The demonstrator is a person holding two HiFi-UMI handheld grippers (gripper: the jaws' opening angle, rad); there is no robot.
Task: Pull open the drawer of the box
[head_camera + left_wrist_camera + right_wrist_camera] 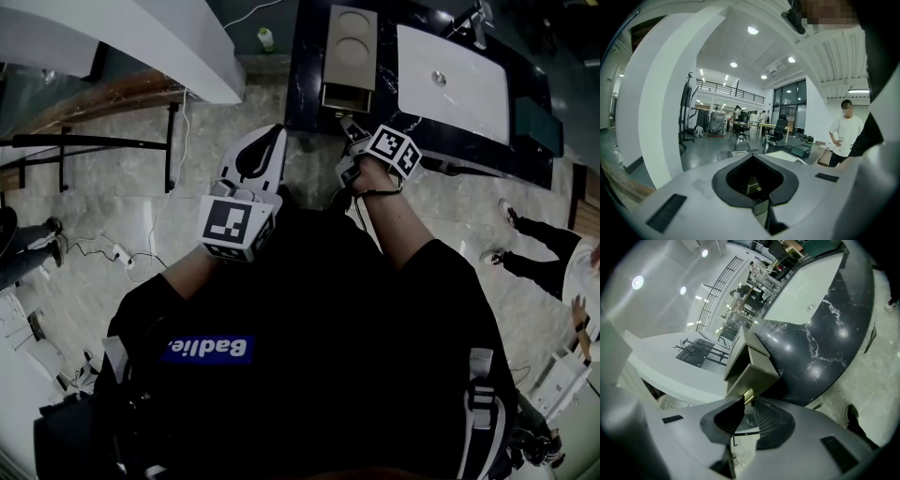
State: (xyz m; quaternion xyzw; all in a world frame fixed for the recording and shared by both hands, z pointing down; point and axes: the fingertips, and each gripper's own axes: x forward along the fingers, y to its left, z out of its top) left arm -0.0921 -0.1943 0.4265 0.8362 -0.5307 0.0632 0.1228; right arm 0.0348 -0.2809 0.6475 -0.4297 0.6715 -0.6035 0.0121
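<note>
Dark marble counter [825, 348]: R claw [746, 401] pinches drawer [752, 374] handle [748, 393].

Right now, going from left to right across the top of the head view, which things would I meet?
White curved structure → small bottle → box → white sink
</note>
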